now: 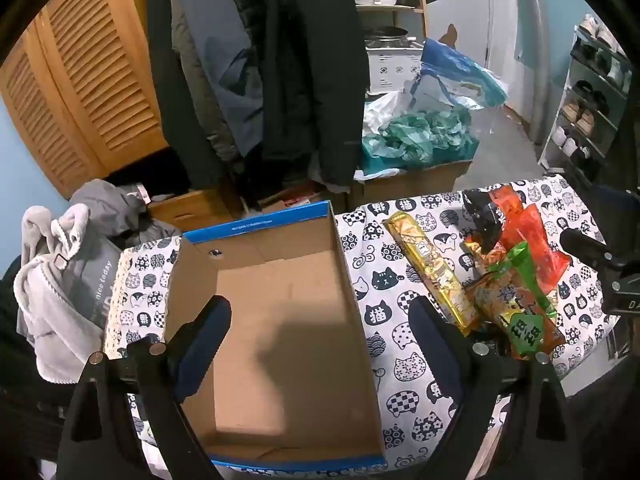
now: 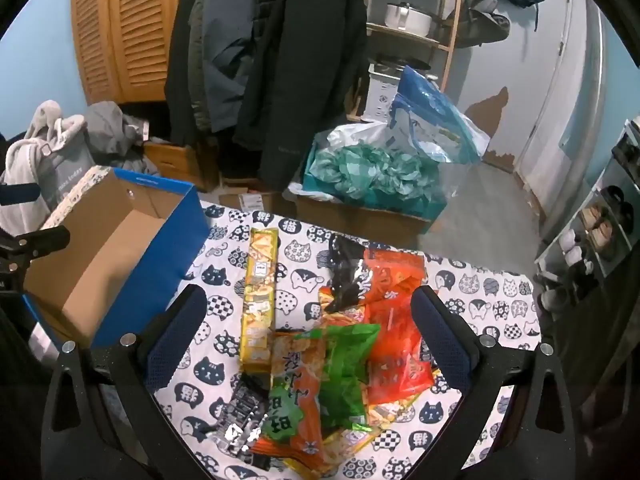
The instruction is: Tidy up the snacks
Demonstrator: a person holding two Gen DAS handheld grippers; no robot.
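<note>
An empty cardboard box (image 1: pixel 280 320) with blue outer walls sits on a table with a cat-print cloth (image 1: pixel 380 280). My left gripper (image 1: pixel 320 312) is open and empty above the box. The box also shows at the left in the right wrist view (image 2: pixel 120 248). A pile of snack packs lies to the box's right: a long gold pack (image 2: pixel 260 292), red packs (image 2: pixel 396 320), a green pack (image 2: pixel 344 364), an orange pack (image 2: pixel 298 396), a black pack (image 2: pixel 348 272) and a silver pack (image 2: pixel 236 420). My right gripper (image 2: pixel 308 312) is open and empty above the pile.
Behind the table hang dark coats (image 2: pixel 280 60) beside louvred wooden doors (image 2: pixel 120 28). A carton with teal and blue bags (image 2: pixel 372 176) stands on the floor. A grey bag with towels (image 1: pixel 60 280) is at the left, a shoe rack (image 2: pixel 600 224) at the right.
</note>
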